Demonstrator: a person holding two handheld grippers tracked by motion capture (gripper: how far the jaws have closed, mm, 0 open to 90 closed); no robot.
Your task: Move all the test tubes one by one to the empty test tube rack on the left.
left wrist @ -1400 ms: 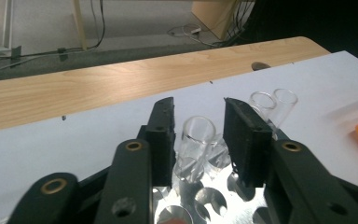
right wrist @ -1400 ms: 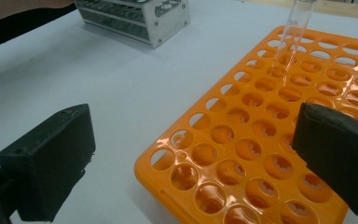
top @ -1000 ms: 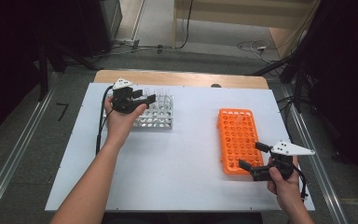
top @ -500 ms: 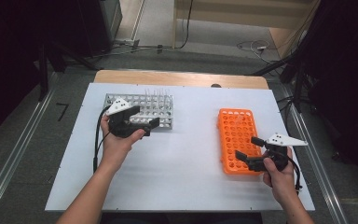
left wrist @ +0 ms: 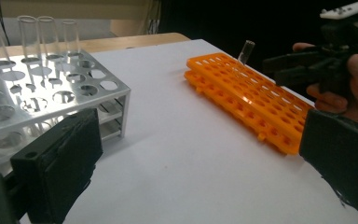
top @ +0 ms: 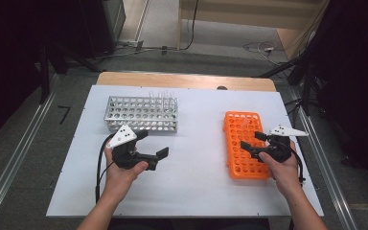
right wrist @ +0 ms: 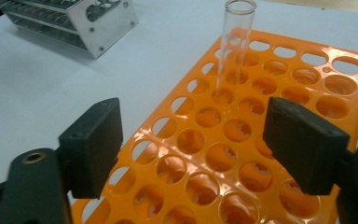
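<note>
A silver metal rack (top: 141,114) stands at the table's back left, with several clear glass tubes (top: 165,98) upright in its far row (left wrist: 42,35). An orange rack (top: 245,143) lies at the right, and one glass tube (right wrist: 235,46) stands in a hole near its far end (left wrist: 246,52). My left gripper (top: 152,144) hovers in front of the metal rack, open and empty (left wrist: 200,163). My right gripper (top: 252,140) is over the orange rack's right side, open and empty (right wrist: 196,144), with the tube just beyond its jaws.
The white tabletop (top: 196,163) has free room between the two racks. A wooden board (top: 187,80) edges the table's far side. Metal rails (top: 14,163) run along the floor on both sides. A cable (top: 98,165) trails from the left gripper.
My left gripper has drawn back from the metal rack toward the person's side. My right gripper has moved a little farther along the orange rack.
</note>
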